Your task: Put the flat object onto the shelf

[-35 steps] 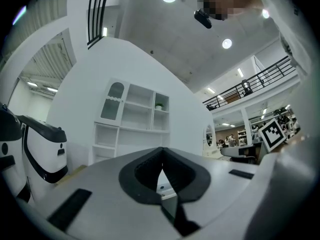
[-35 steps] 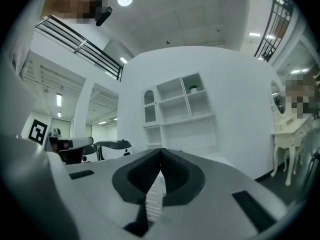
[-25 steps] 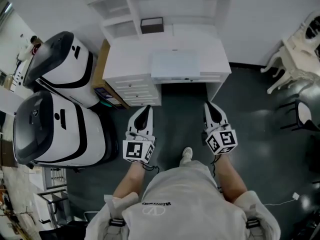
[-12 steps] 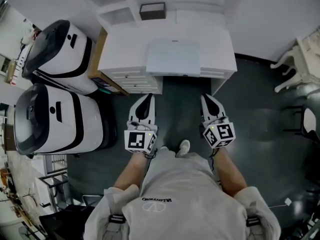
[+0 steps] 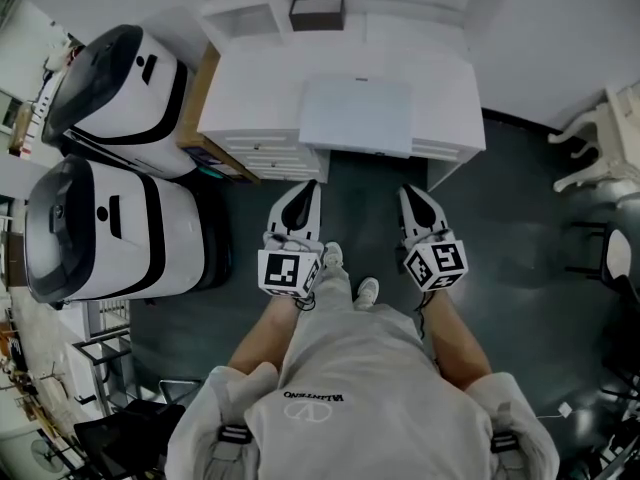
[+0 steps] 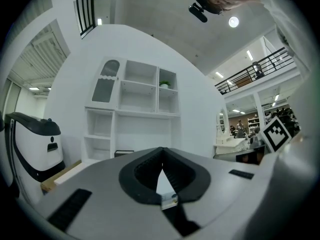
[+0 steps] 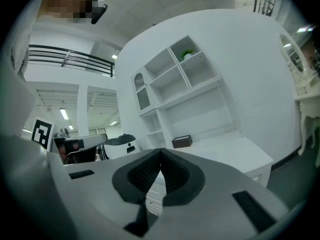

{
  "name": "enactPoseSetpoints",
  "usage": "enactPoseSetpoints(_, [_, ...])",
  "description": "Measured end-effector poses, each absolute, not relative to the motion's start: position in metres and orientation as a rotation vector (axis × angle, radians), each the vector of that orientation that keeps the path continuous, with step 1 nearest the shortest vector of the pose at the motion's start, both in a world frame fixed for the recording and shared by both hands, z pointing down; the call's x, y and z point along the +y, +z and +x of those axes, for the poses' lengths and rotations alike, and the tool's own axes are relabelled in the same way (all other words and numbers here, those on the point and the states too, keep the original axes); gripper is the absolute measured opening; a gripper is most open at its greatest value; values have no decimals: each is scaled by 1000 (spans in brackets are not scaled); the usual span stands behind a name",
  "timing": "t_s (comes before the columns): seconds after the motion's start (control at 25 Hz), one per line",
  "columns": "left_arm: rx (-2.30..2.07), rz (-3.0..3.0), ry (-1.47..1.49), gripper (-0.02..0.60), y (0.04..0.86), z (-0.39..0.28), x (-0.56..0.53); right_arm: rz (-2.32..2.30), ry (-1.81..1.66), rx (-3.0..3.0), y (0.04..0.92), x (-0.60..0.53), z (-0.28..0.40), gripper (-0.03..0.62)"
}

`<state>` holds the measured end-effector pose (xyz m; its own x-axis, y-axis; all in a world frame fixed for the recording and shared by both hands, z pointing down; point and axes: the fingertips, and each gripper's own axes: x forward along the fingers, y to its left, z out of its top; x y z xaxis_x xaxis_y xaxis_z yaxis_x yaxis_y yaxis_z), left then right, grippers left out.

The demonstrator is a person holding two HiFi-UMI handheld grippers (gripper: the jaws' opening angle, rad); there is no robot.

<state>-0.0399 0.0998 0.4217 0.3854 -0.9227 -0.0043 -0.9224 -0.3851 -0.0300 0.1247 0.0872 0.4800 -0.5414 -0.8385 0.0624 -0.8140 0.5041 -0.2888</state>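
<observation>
A flat pale grey object like a closed laptop (image 5: 356, 115) lies on the white desk (image 5: 250, 98), at its front edge above the knee gap. White open shelves (image 6: 134, 99) rise behind the desk, also seen in the right gripper view as shelves (image 7: 186, 81). My left gripper (image 5: 312, 185) and right gripper (image 5: 405, 190) hang side by side over the dark floor, just short of the desk front, tips pointing at it. Both are shut with nothing between their jaws.
A small dark box (image 5: 316, 13) sits at the desk's back by the shelves. Two large white-and-black machines (image 5: 110, 158) stand left of the desk, with a wooden board (image 5: 200, 118) between. White chairs (image 5: 600, 148) stand at the right. The person's feet (image 5: 350, 278) are on the floor.
The person has stepped toward the desk. Both grippers have come nearer its front edge, still shut and side by side.
</observation>
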Motion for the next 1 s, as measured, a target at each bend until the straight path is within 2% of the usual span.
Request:
enactPoseSetpoints(0.6, [1651,-2850,21,5,497,-61,5,-1535,-722,2540,547,17,84,23])
enactPoseSetpoints(1.0, [1701,-3252,326,184,587,-60,-33,-1460,-1120,2216,620,-15,74,102])
